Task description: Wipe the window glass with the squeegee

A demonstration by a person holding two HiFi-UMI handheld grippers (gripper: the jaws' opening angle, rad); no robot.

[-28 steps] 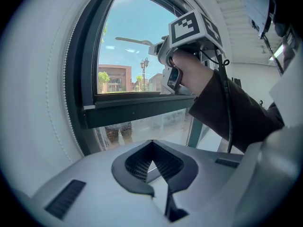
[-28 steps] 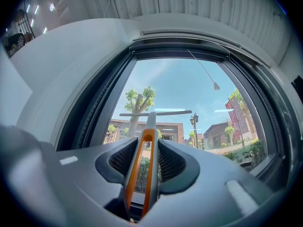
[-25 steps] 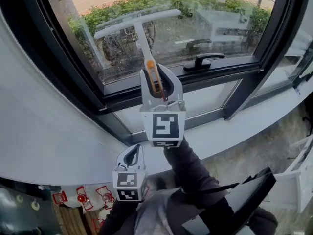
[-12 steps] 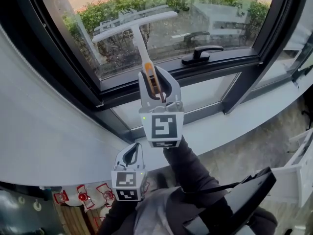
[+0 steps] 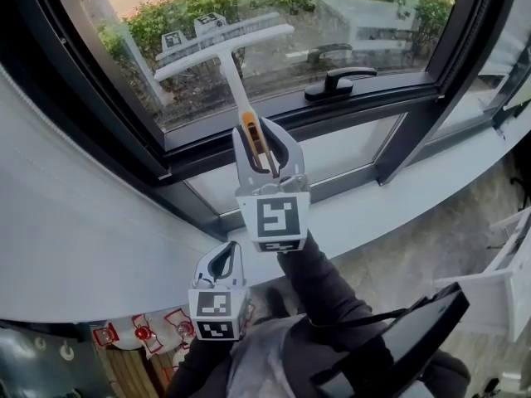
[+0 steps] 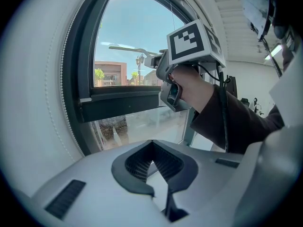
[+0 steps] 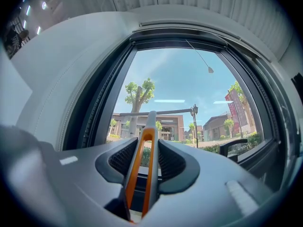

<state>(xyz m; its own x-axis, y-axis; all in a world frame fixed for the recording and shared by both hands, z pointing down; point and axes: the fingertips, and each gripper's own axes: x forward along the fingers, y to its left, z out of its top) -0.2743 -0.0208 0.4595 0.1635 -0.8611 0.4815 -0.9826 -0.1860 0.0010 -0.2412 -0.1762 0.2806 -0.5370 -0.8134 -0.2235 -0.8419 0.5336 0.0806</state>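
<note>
The squeegee has a white T-blade lying against the window glass, and a white handle that ends in an orange grip. My right gripper is shut on that grip and holds the squeegee up to the pane. In the right gripper view the orange grip runs between the jaws of the right gripper, and the blade crosses the glass ahead. My left gripper hangs lower, near the person's body. It is shut with nothing in it.
A black window handle sits on the dark lower frame, right of the squeegee. Below runs a white sill. A white curved wall closes the left side. Red-and-white items lie at the lower left.
The squeegee blade has come down the glass a little, toward the lower frame, still held by my right gripper. My left gripper has stayed where it was.
</note>
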